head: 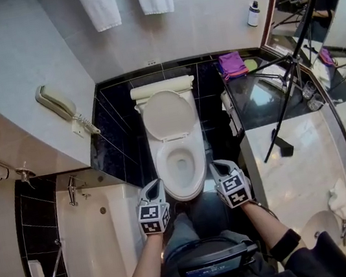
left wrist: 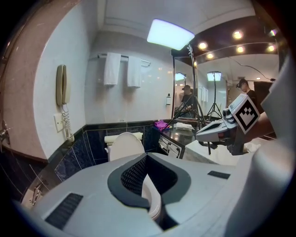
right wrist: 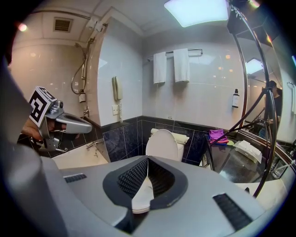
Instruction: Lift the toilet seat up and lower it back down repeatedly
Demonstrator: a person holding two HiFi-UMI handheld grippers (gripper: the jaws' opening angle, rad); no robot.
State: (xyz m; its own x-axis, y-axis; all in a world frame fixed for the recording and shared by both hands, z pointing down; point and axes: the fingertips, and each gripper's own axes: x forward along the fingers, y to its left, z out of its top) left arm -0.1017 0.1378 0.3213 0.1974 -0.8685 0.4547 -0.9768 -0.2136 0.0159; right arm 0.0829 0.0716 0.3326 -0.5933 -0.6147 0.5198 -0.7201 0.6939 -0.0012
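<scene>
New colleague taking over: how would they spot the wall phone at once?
Find the toilet against the black tiles. On the pale wall to its left hangs the wall phone: the only cream handset, trailing a coiled cord, unlike the hanging white towels.

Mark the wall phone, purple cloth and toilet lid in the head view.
wall phone (head: pixel 55 103), head view, handset middle.
purple cloth (head: pixel 231 64), head view, its centre.
toilet lid (head: pixel 168 114), head view, middle of the raised lid.
</scene>
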